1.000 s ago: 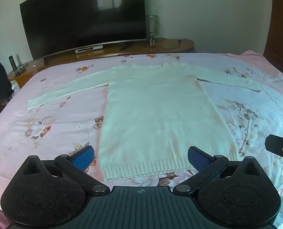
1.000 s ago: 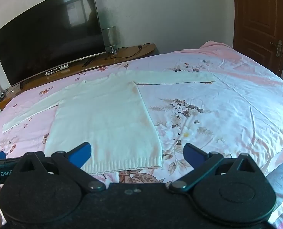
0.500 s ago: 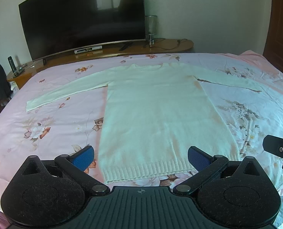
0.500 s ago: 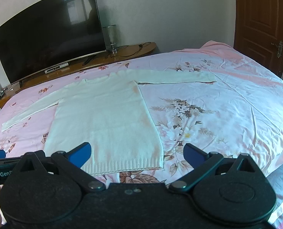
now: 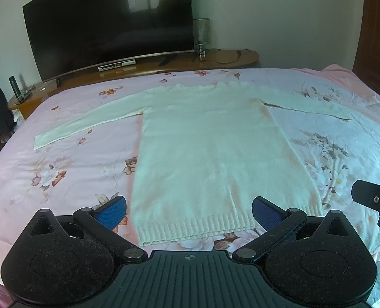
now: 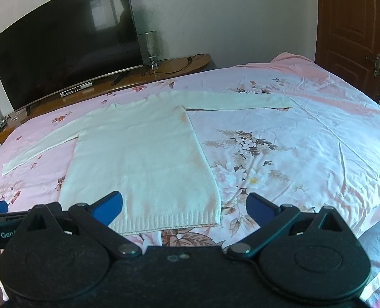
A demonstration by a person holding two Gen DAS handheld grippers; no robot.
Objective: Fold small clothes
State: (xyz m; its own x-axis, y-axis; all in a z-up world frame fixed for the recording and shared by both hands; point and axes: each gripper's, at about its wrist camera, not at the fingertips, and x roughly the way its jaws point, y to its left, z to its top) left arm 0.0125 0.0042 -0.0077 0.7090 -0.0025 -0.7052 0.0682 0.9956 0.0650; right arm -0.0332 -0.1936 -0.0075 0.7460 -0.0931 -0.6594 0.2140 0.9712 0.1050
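Note:
A cream knit sweater (image 5: 210, 148) lies flat on the bed, hem toward me, both sleeves spread out sideways. It also shows in the right wrist view (image 6: 141, 148). My left gripper (image 5: 188, 211) is open and empty, hovering just before the ribbed hem (image 5: 197, 231). My right gripper (image 6: 183, 205) is open and empty, above the hem's right corner (image 6: 213, 218). Neither touches the cloth.
The bed has a pink floral sheet (image 5: 61, 169). Behind it stands a wooden TV stand (image 5: 215, 60) with a large black TV (image 5: 108, 23) and a glass lamp (image 5: 201, 36). A brown door (image 6: 354, 30) is at the right. The bed's right edge (image 6: 379, 231) is close.
Both grippers have drifted very slightly; the view is almost the same. The sweater has not moved and both grippers stay open.

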